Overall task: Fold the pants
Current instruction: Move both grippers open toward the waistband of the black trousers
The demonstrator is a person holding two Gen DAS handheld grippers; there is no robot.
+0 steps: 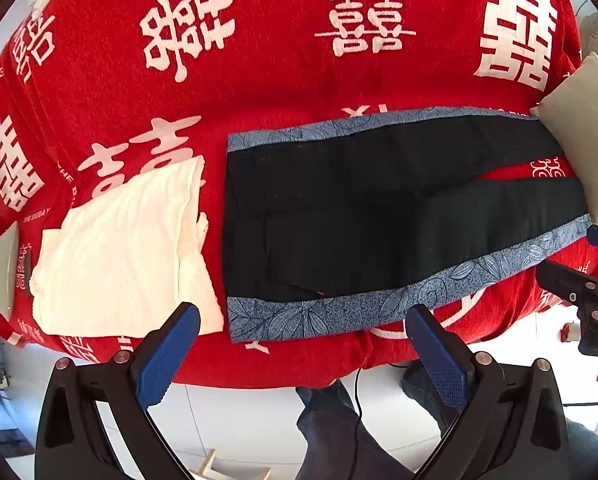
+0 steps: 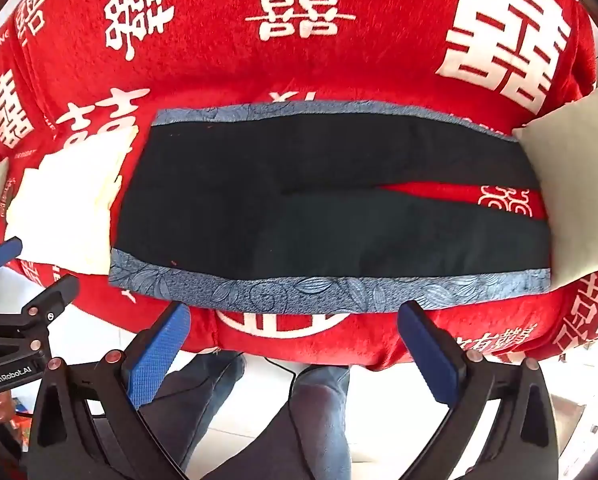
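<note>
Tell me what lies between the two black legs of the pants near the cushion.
Only a bare wedge of the red bedspread, showing a white character, lies between the pants legs. It narrows away from the cushion. The right wrist view shows it best.

A red blanket (image 1: 283, 92) with white characters covers the surface. A folded white cloth (image 1: 127, 252) lies on it at the left. A pale pillow (image 1: 583, 136) rests at the right edge. Below the near edge, a person's legs in jeans (image 2: 323, 400) stand on a white tiled floor (image 1: 235, 420).
</note>
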